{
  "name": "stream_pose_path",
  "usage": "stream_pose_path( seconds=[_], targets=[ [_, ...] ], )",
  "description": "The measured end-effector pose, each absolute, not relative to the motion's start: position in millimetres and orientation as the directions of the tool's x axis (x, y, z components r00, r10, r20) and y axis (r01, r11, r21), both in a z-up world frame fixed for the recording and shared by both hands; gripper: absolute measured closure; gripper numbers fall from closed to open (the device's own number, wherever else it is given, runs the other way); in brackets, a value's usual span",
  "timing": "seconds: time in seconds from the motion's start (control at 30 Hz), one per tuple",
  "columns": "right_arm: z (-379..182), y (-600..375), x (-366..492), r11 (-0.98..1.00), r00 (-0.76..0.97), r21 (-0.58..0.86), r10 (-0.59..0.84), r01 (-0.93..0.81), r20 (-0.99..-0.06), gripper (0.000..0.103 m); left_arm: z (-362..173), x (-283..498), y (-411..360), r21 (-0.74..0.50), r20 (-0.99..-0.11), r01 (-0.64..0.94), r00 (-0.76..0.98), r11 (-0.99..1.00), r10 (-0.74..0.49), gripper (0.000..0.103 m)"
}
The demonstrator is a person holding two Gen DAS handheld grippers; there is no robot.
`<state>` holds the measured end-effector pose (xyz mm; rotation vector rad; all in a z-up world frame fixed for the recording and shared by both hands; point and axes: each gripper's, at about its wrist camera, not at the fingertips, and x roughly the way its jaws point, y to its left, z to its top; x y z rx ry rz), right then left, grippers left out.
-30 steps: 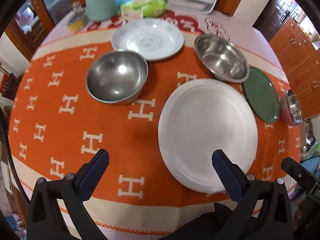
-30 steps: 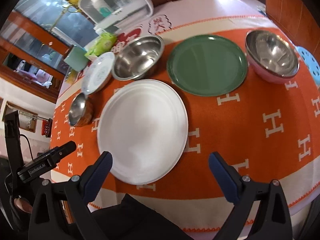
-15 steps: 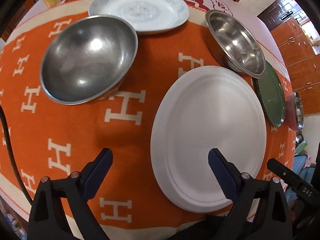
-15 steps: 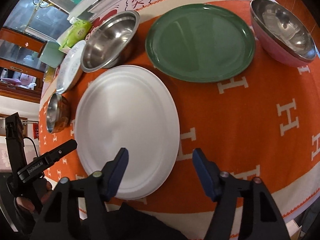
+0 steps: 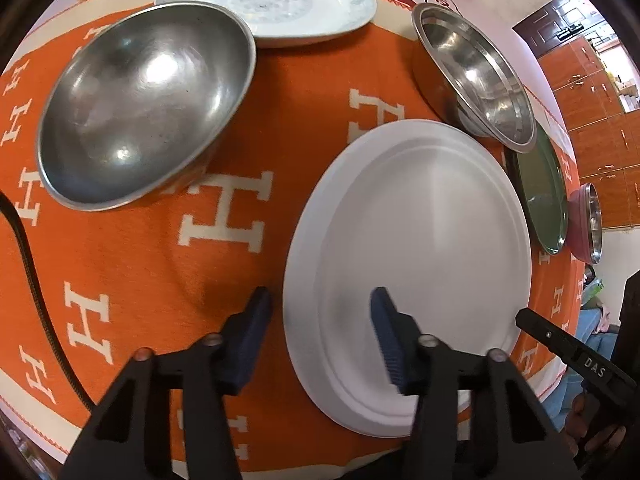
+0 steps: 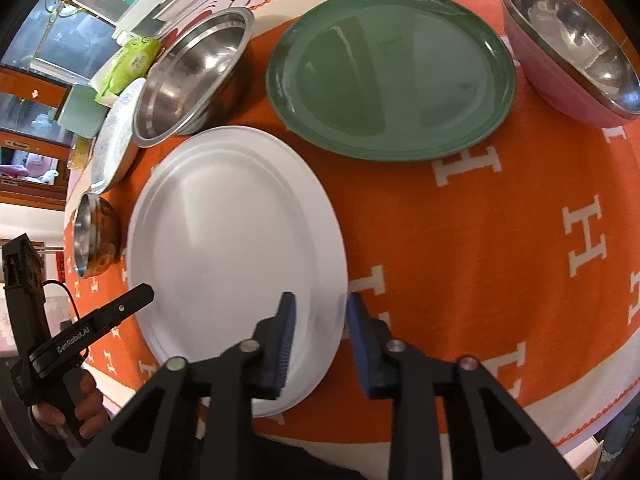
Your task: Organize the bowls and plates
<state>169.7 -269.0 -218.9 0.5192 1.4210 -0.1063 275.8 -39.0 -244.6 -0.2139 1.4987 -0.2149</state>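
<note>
A large matte white round plate (image 5: 412,248) with a raised stepped rim lies flat on the woolly orange tablecloth patterned with cream H letters (image 5: 132,256). The left gripper (image 5: 320,312) straddles the plate's rim at 7 o'clock, its ribbed blue pads parted, one outside the edge and one over the plate. The right gripper (image 6: 320,312) straddles the opposite rim at about 5 o'clock in its own view, pads likewise apart with the edge between them; whether any pad touches the plate I cannot tell.

The left view shows a deep dull steel bowl (image 5: 148,100) at 10 o'clock, a shallow white china plate with grey-blue pattern (image 5: 268,0) at 12, and a flanged shiny steel bowl (image 5: 476,72) at 1 to 2 o'clock, tilted on its side toward the white plate.

Only the right view shows the glossy green round plate (image 6: 392,72) face-on at 12, and the pink-walled steel-lined bowl (image 6: 572,68) at 2. The round plate has no long axis.
</note>
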Motion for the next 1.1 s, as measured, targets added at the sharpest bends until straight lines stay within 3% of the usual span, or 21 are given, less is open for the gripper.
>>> stream_pose_path(
  seconds=[0.1, 0.4, 1.1],
  targets=[
    [-221, -271, 168, 0.877, 0.161, 0.284, 0.238, 0.388, -0.958, 0.086, -245, 276, -44, -0.274, -0.959, 0.017, 0.065, 0.962, -0.275, 0.065],
    [-222, -271, 170, 0.875, 0.163, 0.291, 0.246, 0.386, -0.955, 0.087, -244, 276, -44, -0.249, -0.965, 0.014, 0.078, 0.968, -0.250, 0.072],
    [-170, -269, 126, 0.891, 0.313, 0.340, 0.245, 0.301, -0.918, 0.087, -173, 211, -37, -0.235, -0.944, 0.016, 0.235, 0.972, -0.232, 0.072]
  ],
)
